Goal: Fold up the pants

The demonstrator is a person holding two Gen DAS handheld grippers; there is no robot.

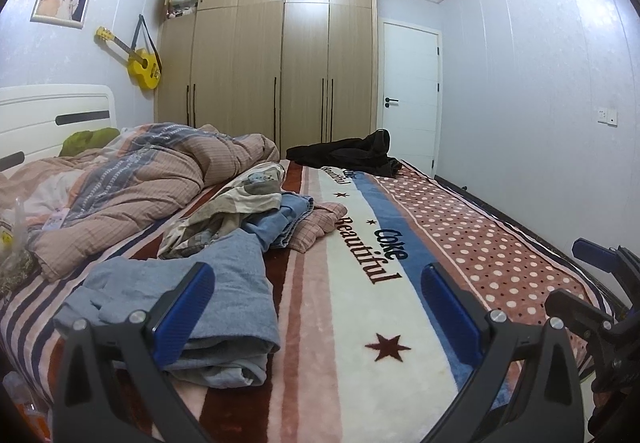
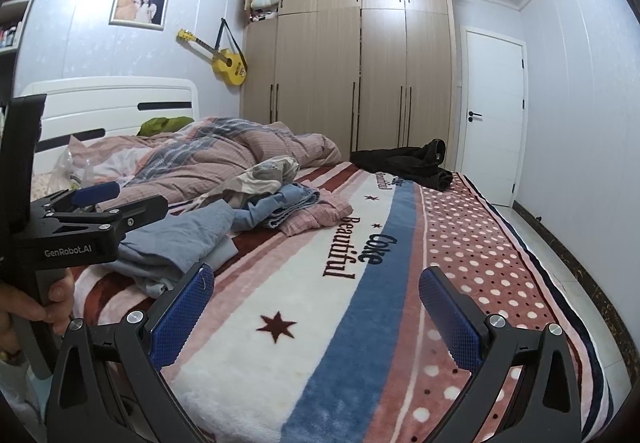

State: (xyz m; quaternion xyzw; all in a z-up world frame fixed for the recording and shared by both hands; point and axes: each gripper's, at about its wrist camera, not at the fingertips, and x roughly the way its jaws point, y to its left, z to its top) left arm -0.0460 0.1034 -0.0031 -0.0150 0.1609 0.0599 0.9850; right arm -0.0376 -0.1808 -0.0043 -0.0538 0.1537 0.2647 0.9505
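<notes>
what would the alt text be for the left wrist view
The open left gripper hovers over a striped blanket on a bed, its left finger in front of crumpled grey-blue pants. More clothes are piled behind, dark clothing lies at the far edge, and a wardrobe fills the back wall.

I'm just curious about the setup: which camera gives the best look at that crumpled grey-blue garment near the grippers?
The left wrist view: the grey-blue garment fills the near foreground beside the open left gripper. The right wrist view shows it smaller, off to the side, partly hidden.

Pants (image 1: 180,307) on blanket (image 1: 360,323), left
</notes>
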